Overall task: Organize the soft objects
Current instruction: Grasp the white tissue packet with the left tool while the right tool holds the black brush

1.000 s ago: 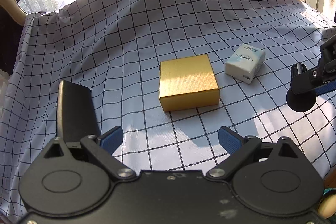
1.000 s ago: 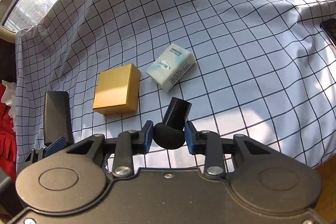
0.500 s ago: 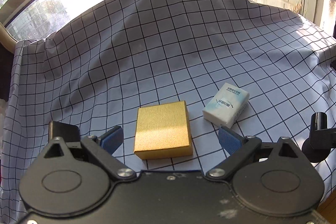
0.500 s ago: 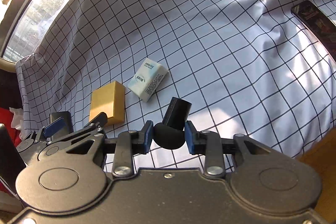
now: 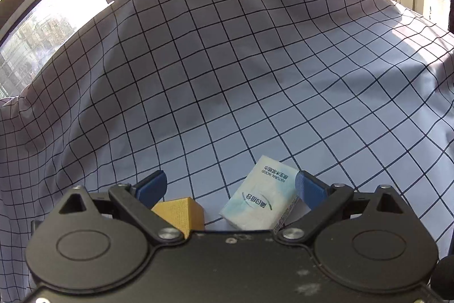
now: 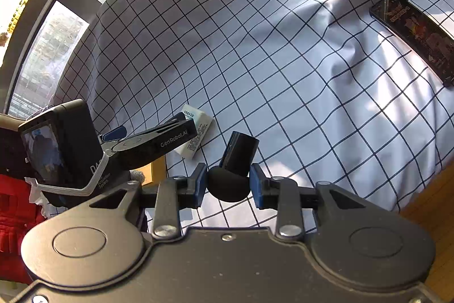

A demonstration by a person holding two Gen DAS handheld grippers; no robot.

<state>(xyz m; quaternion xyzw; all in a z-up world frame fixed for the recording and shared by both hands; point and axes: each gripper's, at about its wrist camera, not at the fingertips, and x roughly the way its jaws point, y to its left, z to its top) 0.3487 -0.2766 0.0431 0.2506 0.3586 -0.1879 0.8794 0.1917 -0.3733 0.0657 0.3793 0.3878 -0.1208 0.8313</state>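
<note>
A white and pale-blue tissue pack (image 5: 262, 198) lies on the checked cloth (image 5: 227, 75), low between the fingers of my left gripper (image 5: 228, 185), which is open and apart from it. A gold box (image 5: 181, 210) peeks out beside the left finger. In the right wrist view my right gripper (image 6: 227, 182) is shut on a black object with a round end and a short tube (image 6: 235, 161), held above the cloth. The left gripper (image 6: 159, 139) reaches in there from the left, over the tissue pack (image 6: 197, 129) and the gold box (image 6: 157, 169).
A dark phone (image 6: 414, 33) lies on the cloth at the far right. The cloth drops off at its near right edge over a wooden floor (image 6: 431, 203). Windows (image 5: 56, 13) stand behind the table. Something red (image 6: 14, 215) sits at the left.
The left gripper has moved forward over the gold box and tissue pack, which slid down to the bottom of its view. The right gripper rolled and drifted right, still holding the black object.
</note>
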